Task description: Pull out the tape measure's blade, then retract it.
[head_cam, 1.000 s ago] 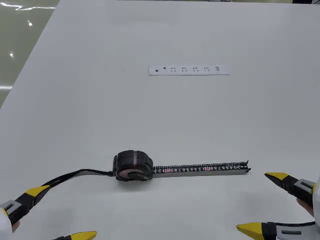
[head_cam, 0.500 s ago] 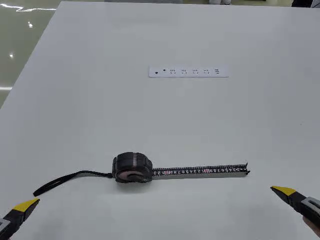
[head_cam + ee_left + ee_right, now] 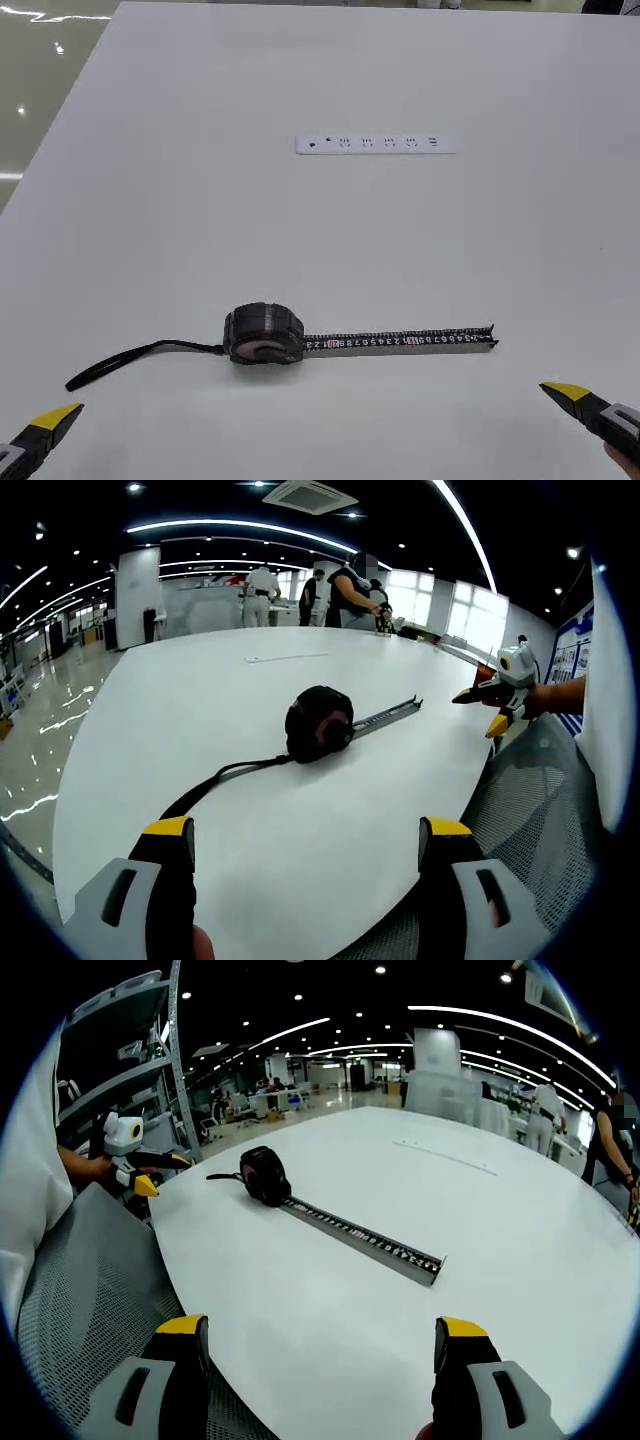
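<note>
A black tape measure (image 3: 264, 335) lies on the white table (image 3: 320, 230), its blade (image 3: 400, 340) drawn out to the right and ending in a hook (image 3: 492, 334). A black wrist strap (image 3: 120, 360) trails off to its left. My left gripper (image 3: 307, 830) is open and well short of the case (image 3: 320, 723), at the table's near left edge. My right gripper (image 3: 322, 1327) is also open, back from the blade's hook end (image 3: 435, 1265). In the head view, one yellow fingertip (image 3: 55, 416) shows at bottom left and another fingertip (image 3: 568, 391) at bottom right. Neither gripper touches anything.
A white power strip (image 3: 375, 144) lies flat toward the far side of the table. A polished floor (image 3: 40, 80) lies beyond the table's left edge. People stand past the table's far end (image 3: 345, 590). Grey mesh (image 3: 90, 1290) lies below the near edge.
Both grippers have drawn back toward the near edge, so one fingertip of each now shows in the head view. The tape measure and its blade have not moved.
</note>
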Demonstrator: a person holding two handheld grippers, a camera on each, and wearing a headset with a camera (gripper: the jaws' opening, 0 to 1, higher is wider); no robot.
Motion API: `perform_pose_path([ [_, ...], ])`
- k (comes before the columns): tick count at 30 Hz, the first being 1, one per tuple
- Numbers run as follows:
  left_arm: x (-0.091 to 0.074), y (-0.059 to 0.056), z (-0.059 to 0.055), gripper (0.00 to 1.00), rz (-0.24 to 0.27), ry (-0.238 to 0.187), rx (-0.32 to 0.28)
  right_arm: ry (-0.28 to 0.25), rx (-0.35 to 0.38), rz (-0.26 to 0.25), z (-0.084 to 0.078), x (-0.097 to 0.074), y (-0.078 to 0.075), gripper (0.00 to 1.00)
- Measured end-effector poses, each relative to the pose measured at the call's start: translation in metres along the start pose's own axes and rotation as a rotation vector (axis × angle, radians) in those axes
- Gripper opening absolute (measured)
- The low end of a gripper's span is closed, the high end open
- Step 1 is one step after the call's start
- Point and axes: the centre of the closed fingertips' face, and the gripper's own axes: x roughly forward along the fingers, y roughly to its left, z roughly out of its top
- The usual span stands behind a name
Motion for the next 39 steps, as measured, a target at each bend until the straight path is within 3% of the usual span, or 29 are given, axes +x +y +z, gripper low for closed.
perform_pose_path([
  [16, 0.006, -0.006, 0.003, 0.9, -0.014, 0.002, -0.005, 0.0, 0.004, 0.006, 0.001, 0.0, 0.001, 0.95],
  [34, 0.036, -0.028, 0.028, 0.9, -0.067, -0.002, -0.001, -0.005, 0.006, 0.019, 0.004, 0.002, -0.001, 0.96],
  [39, 0.043, -0.031, 0.04, 0.9, -0.072, -0.004, -0.042, -0.003, 0.006, 0.021, 0.003, 0.003, -0.001, 0.96],
])
